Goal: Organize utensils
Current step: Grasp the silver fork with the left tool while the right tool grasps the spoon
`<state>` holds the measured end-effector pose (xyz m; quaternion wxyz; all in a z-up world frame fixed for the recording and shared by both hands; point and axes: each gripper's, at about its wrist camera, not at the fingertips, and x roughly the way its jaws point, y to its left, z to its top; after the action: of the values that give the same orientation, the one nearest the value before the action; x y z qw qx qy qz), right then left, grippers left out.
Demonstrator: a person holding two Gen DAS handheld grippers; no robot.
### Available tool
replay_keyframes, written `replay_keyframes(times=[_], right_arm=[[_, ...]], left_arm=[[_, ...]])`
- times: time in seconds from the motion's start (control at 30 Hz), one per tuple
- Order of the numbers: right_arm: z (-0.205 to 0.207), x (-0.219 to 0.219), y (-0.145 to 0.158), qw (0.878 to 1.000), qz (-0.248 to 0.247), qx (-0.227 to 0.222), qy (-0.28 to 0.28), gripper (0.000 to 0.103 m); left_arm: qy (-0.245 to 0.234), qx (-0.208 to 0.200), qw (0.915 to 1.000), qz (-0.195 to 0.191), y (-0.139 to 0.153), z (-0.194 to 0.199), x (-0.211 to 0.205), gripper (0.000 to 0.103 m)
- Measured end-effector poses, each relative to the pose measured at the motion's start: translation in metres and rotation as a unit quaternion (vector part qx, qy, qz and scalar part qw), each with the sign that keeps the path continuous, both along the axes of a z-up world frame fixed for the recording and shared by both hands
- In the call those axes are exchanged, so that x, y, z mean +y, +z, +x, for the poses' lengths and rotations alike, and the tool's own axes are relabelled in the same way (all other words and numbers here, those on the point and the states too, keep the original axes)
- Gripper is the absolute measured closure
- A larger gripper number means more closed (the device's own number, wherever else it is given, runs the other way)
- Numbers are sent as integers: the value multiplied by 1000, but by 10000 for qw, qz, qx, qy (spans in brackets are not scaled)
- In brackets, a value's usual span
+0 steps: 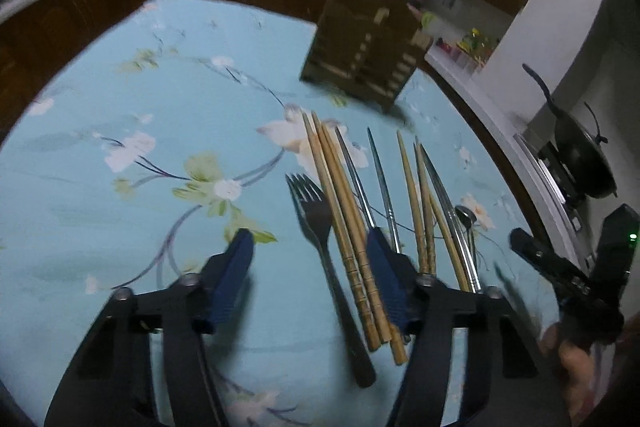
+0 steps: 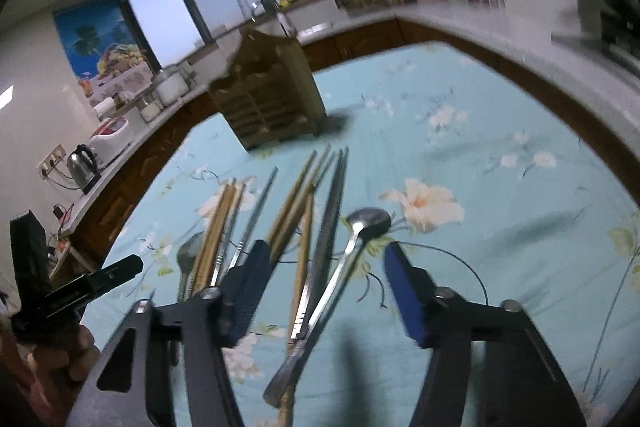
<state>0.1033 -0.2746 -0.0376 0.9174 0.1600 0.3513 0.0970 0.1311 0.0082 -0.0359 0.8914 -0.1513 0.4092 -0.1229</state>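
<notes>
Several utensils lie side by side on the floral blue tablecloth. A dark fork, wooden chopsticks, metal chopsticks and a small spoon show in the left wrist view. A wooden slotted utensil holder stands beyond them. My left gripper is open, low over the fork and wooden chopsticks. My right gripper is open over a metal spoon, a wooden chopstick and metal chopsticks. The holder stands behind.
A kitchen counter wraps around the table. A kettle and appliances sit on it at left, a black pan on a stove at right. The other hand-held gripper shows at each view's edge.
</notes>
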Motion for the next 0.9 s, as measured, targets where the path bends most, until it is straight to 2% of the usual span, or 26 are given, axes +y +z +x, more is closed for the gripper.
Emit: replay_keyframes(times=[0.1, 0.2, 0.3, 0.43, 0.53, 0.6, 0.67, 0.73, 0.8, 0.9], right_arm=[[10, -6, -8, 9996, 126, 238, 7, 55], [21, -10, -15, 9985, 312, 432, 116, 55], [33, -14, -24, 9959, 556, 669, 244, 57], [49, -22, -36, 9906, 873, 1008, 314, 67], [58, -28, -40, 9862, 1167, 1109, 388, 69], [64, -29, -42, 9845, 1264, 1144, 403, 75], [69, -31, -45, 9827, 1363, 1195, 388, 96], [71, -33, -48, 9800, 1534, 1208, 396, 99], [70, -31, -45, 9809, 1522, 1150, 377, 101], [62, -30, -33, 9858, 1357, 917, 385, 101]], left_arm=[[-125, 222, 9996, -135, -6, 12, -3, 52], [-231, 450, 9984, -246, -14, 26, -6, 54], [-250, 568, 9972, -413, -21, 36, -4, 59], [-393, 701, 9946, -649, -25, 49, -3, 60], [-529, 812, 9927, -722, -26, 59, -3, 64], [-599, 882, 9919, -686, -27, 66, -5, 75], [-678, 955, 9909, -656, -29, 70, -6, 83], [-737, 970, 9899, -729, -30, 71, -5, 86], [-788, 1003, 9886, -806, -31, 71, -5, 99], [-780, 921, 9891, -841, -27, 65, -4, 99]])
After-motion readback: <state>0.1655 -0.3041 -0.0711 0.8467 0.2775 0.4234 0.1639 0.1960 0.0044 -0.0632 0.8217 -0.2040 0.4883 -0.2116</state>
